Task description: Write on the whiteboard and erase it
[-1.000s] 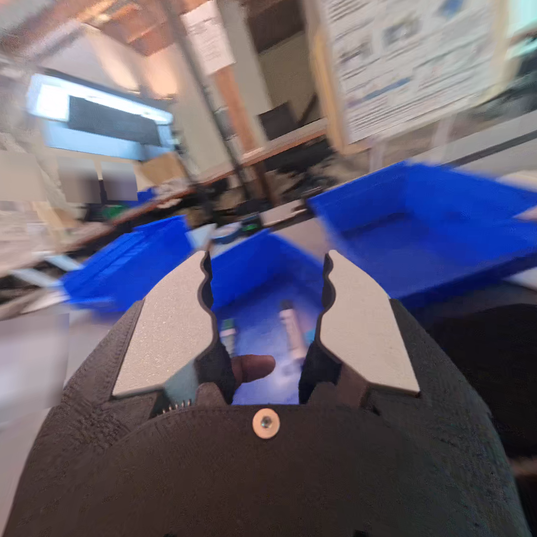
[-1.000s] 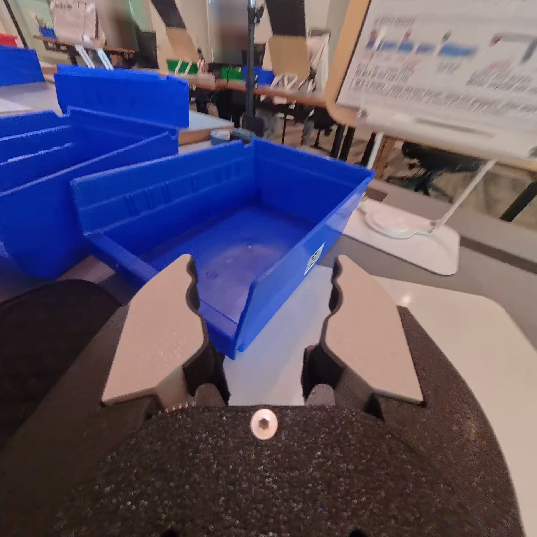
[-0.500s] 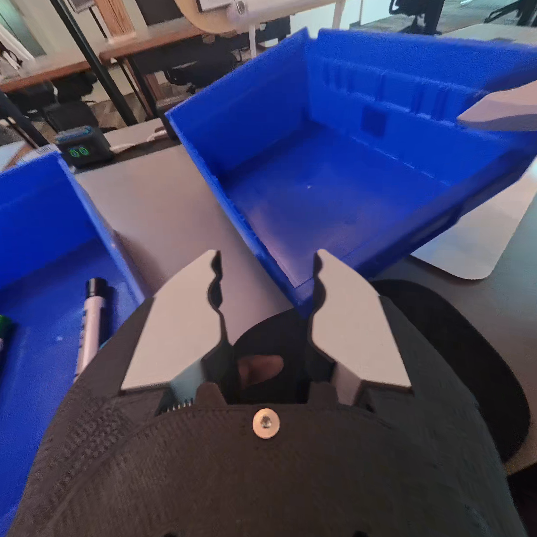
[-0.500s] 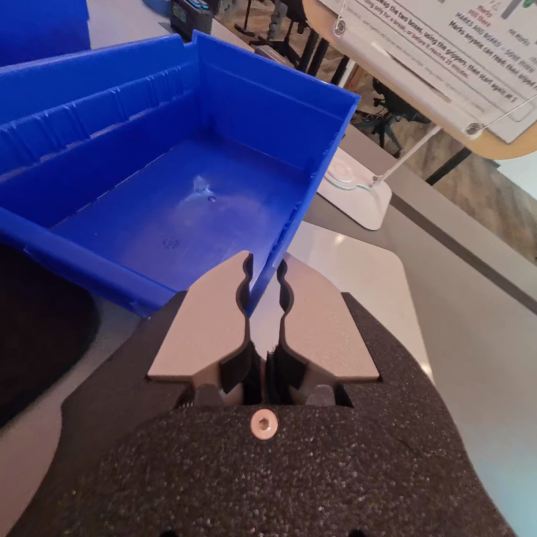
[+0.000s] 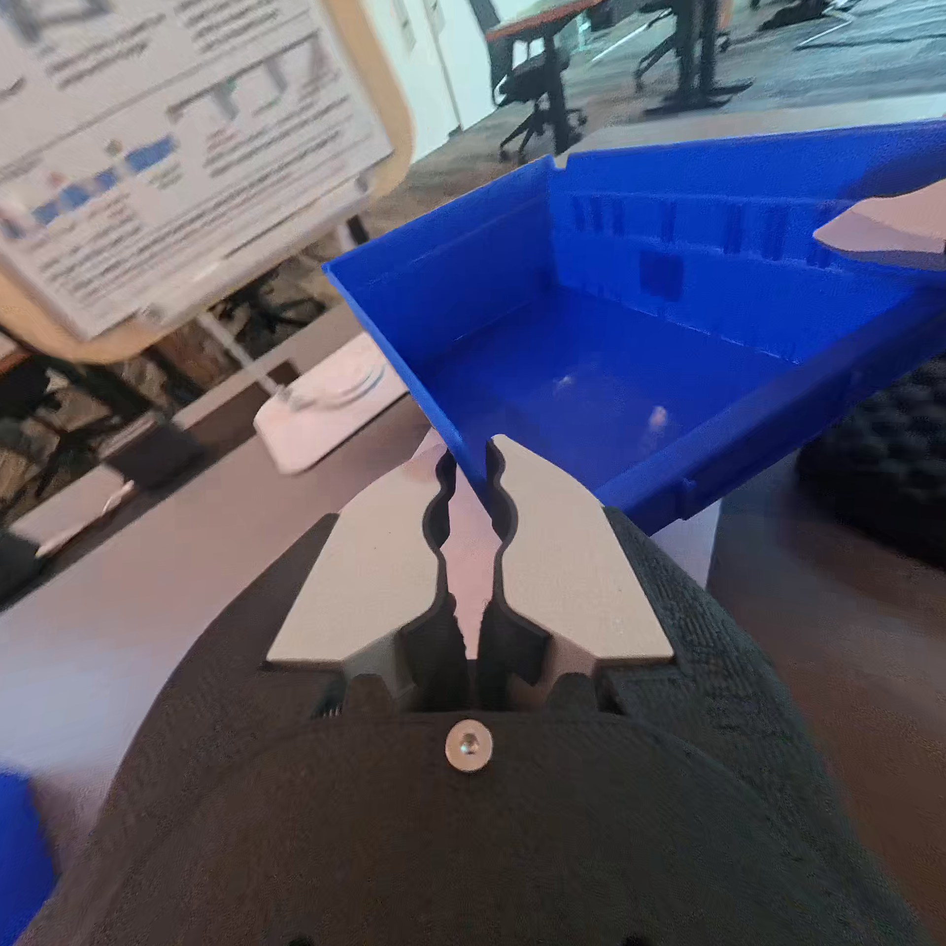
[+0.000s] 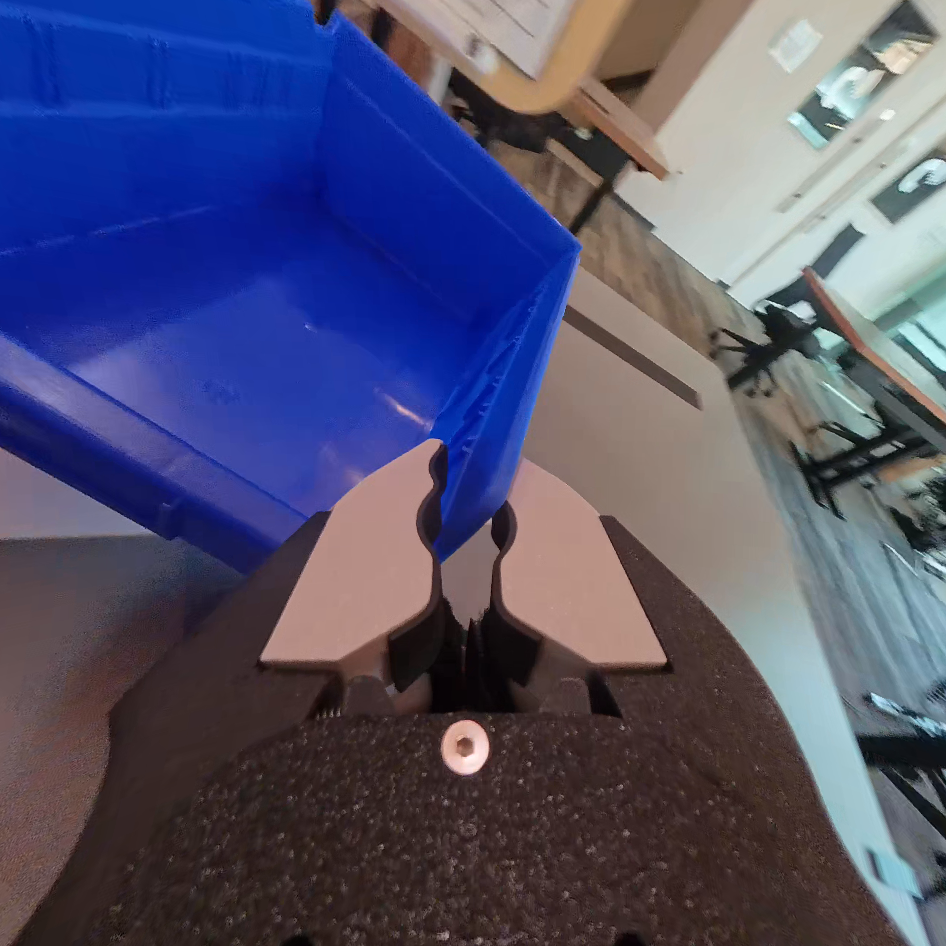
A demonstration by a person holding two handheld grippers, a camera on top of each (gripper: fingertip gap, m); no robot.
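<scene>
Grey table (image 5: pixel 153 588) in an office with desks and chairs behind; white board (image 5: pixel 686 542) lies flat under my bin. Both claws narrow — left gripper (image 5: pixel 468 460) and right gripper (image 6: pixel 473 478) each pinch a wall of the tilted blue bin (image 5: pixel 588 389).

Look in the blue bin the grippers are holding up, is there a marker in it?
No, the blue bin is empty: its bare blue floor shows only light glints while the left gripper and right gripper pinch its walls.
</scene>
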